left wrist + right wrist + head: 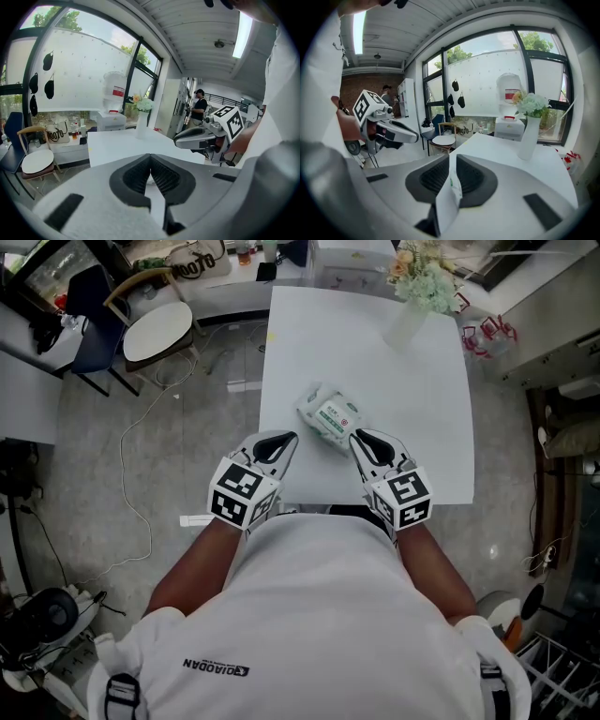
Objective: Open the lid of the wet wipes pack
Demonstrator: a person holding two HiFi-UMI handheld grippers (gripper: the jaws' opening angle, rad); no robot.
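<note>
The wet wipes pack (328, 416), white with a green label, lies on the white table (412, 427) near its front edge. My right gripper (359, 439) reaches the pack's near right corner. In the right gripper view its jaws (453, 164) stand slightly apart, with a thin white flap with green print (451, 192) upright in the gap, so it is open. My left gripper (284, 439) sits just left of the pack, a little short of it. Its pads (161, 176) meet at the tips and nothing is gripped.
A white vase of flowers (417, 292) stands at the table's far right. A round-seated chair (155, 329) and loose cables (141, 474) are on the floor to the left. The person's body is close against the table's front edge.
</note>
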